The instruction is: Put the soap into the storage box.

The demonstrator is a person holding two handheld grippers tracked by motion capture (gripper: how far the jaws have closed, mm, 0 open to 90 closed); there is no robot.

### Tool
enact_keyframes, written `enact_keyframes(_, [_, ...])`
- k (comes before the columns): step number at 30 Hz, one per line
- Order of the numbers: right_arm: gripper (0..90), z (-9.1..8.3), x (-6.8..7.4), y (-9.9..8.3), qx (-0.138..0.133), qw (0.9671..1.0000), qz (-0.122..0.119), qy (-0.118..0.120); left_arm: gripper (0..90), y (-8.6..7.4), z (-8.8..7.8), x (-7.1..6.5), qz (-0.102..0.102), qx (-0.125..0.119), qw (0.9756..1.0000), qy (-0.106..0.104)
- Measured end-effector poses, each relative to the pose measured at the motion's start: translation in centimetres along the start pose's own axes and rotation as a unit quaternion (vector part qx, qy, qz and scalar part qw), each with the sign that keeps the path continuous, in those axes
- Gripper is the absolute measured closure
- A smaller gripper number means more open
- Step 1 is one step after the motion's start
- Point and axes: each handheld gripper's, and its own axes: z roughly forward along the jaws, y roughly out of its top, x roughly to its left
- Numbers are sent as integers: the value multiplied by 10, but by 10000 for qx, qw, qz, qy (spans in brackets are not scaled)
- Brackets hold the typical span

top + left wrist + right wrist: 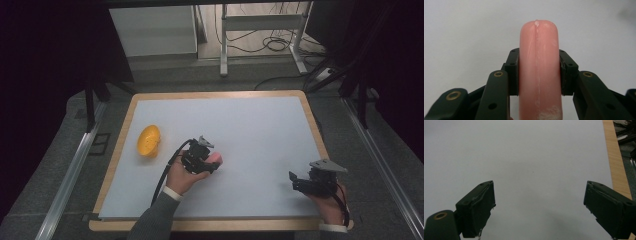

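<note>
A pink sausage [539, 67] is clamped between the jaws of the left tool [202, 159] above the counter [250, 130]. The right tool [305, 181] is held wide apart. A yellow bowl [148, 141] is seen tipped on its side near the counter's left edge, its contents not discernible.

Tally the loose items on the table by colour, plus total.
Yellow: 1, bowl
Pink: 1, sausage, clamped in the left hand-held gripper
Total: 2
</note>
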Motion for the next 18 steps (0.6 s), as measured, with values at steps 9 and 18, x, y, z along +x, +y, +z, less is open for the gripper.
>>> enact_keyframes(9, [98, 1, 0, 0, 11, 10000, -4, 11, 602, -3, -9, 9, -69, -73, 9999, 88])
enact_keyframes(18, [97, 3, 1, -1, 52, 10000, -19, 9, 603, -7, -15, 18, -88, -34, 9999, 102])
